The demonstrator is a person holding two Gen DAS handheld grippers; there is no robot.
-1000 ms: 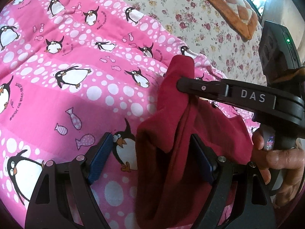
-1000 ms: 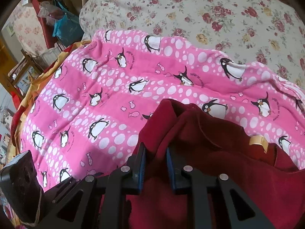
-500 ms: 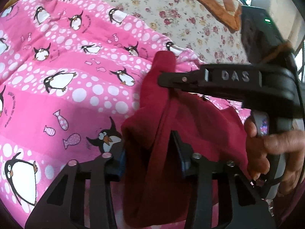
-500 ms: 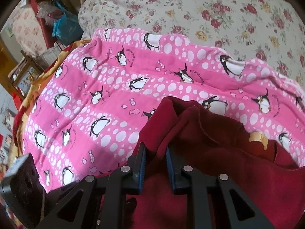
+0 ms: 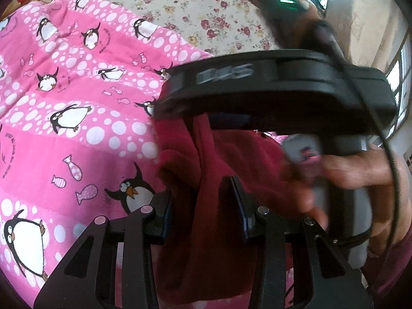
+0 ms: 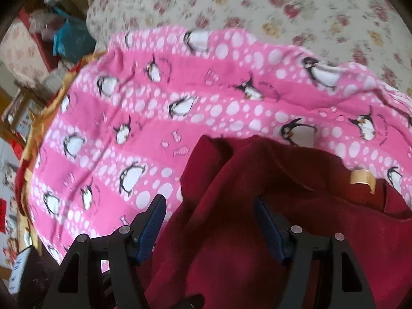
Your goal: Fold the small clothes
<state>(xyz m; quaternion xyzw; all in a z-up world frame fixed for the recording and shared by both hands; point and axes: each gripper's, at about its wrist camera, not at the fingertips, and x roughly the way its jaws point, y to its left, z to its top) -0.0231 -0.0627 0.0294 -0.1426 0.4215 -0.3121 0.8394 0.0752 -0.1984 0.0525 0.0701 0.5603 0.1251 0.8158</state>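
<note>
Dark red fleece garment (image 6: 257, 206) lies bunched on the pink penguin blanket (image 6: 154, 118), near its lower right part. Left gripper (image 5: 203, 206) is clamped on a fold of it. Right gripper (image 6: 211, 221) has its jaws apart, cloth between them, not pinched. Tan label (image 6: 361, 177) on the garment: unreadable. Right gripper's body lettering is blurred. Floral bedspread (image 6: 283, 5) lies beyond the blanket.

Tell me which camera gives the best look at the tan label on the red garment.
The right wrist view. There the tan label sits unobstructed on the red garment, right of the open right tool. The left wrist view shows only bunched red cloth; the label is hidden behind the other tool and hand.
</note>
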